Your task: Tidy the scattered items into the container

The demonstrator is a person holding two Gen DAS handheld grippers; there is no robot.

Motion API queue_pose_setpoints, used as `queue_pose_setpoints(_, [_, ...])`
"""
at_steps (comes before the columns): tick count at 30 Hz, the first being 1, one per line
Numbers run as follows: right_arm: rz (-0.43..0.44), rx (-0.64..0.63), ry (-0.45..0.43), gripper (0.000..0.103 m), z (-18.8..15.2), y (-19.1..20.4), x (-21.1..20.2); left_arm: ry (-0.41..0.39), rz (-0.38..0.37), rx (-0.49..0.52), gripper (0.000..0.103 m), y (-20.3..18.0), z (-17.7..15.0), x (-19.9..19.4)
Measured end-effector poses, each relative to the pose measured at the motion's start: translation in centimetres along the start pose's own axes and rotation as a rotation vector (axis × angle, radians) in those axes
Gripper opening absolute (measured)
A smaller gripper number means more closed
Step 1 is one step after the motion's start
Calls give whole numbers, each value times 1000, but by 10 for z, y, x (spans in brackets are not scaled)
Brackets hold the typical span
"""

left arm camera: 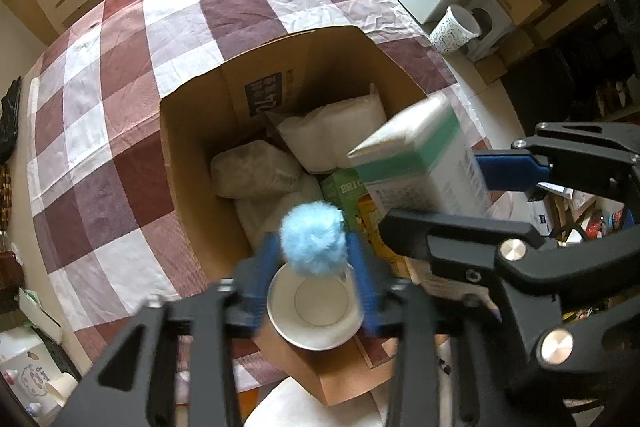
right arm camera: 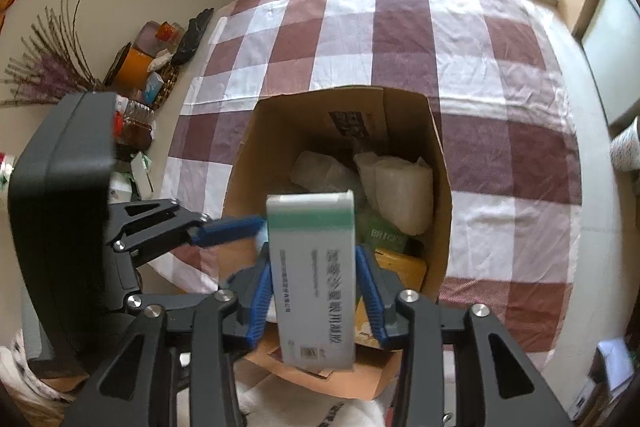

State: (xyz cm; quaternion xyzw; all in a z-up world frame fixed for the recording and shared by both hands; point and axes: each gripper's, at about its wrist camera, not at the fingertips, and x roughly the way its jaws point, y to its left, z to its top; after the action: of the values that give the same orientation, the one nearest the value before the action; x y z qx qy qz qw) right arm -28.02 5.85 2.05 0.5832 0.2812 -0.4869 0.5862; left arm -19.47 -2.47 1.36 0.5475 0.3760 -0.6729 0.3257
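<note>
Both grippers hang over the open cardboard box [left arm camera: 188, 155] on the checked counter [left arm camera: 120, 107].

Left wrist view: the left gripper [left arm camera: 316, 271] has its jaws spread either side of a blurred white cup [left arm camera: 316, 311] with a fluffy blue pompom [left arm camera: 314, 239], not pressing it; bags already lie inside.
Right wrist view: the right gripper [right arm camera: 316, 291] has blue jaws flanking a white-and-green carton [right arm camera: 312, 279] above the box; whether they pinch it, I cannot tell.

Both claws point steeply down, side by side. Left claw [left arm camera: 314, 267] jaws parted, nothing pressed. Right claw [right arm camera: 316, 291] jaws slightly apart.
</note>
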Motion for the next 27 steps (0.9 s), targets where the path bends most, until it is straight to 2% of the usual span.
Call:
queue_pose_setpoints(2, [-8, 3, -1, 50, 0, -1, -2, -9, 16, -1, 67, 2, -2, -4])
queue_pose_setpoints(7, [-32, 9, -41, 50, 2, 0, -14, -16, 26, -31, 69, 11, -5, -12])
queue_pose_setpoints(9, [-66, 14, -53, 51, 3, -2, -19, -16, 31, -42, 73, 14, -7, -16])
queue_pose_setpoints(11, [-99, 22, -61, 54, 4, -3, -22, -18, 36, -52, 83, 16, -9, -19])
queue_pose_setpoints(13, [-139, 20, -66, 56, 3, -3, -25, -16, 53, -68, 86, 18, -11, -22])
queue_pose_setpoints(16, [-194, 17, -62, 57, 1, -6, -25, -5, 71, -92, 87, 21, -13, -25])
queue_pose_setpoints(20, [-261, 21, -45, 59, -7, -7, -22, 26, 58, -134, 91, 25, -19, -26])
queue_pose_setpoints(23, [-317, 17, -39, 67, -14, -6, -20, 43, 59, -166, 92, 27, -24, -27])
queue_pose_setpoints(27, [-343, 7, -31, 69, -25, 1, -19, 53, 57, -203, 92, 24, -34, -32])
